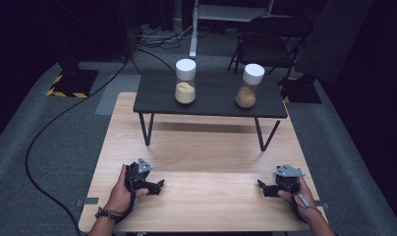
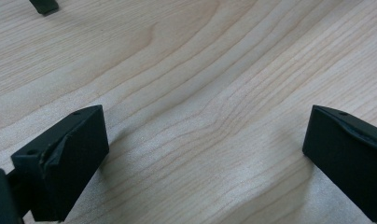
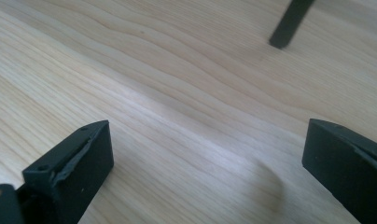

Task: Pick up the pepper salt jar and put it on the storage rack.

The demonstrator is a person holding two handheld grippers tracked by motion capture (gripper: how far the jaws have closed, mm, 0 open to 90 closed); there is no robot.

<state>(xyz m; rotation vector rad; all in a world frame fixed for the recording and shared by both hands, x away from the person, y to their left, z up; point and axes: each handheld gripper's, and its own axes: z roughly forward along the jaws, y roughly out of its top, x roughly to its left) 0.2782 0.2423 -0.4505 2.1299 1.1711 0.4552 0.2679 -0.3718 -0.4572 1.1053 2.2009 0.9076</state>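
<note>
On the near half of the wooden table [image 1: 196,147], status at this frame:
Left gripper [image 1: 157,186]: held in the person's left hand [image 1: 120,194], low over the wood near the front left edge, jaws pointed inward toward the middle of the table
Left gripper state: released, jaws stood wide apart in the left gripper view [image 2: 203,161], bare wood grain between them, nothing grasped
Right gripper [image 1: 263,188]: held in the person's right hand [image 1: 299,199], low over the wood near the front right edge, jaws pointed inward toward the left one
Right gripper state: released too, jaws wide apart in the right gripper view [image 3: 205,168], just wood between them, nothing grasped
Spacing: the two grippers sat well apart, mirrored across the table's centre line
Grey plates: a three-cornered plate rode on top of each gripper in the high view
Black riser shelf [image 1: 211,96]: stood on thin legs across the far half of the table; one leg [image 3: 291,21] showed at the top of the right gripper view
Left jar [image 1: 185,81]: upright on the shelf, left of centre, white lid, pale yellow powder in the lower part
Right jar [image 1: 249,86]: upright on the shelf, right of centre, white lid, tan powder in the lower part
Jars vs grippers: both jars well away from either gripper, untouched, apart from each other
Background: folding chair [image 1: 270,42] behind the shelf, cables on the grey floor
</note>
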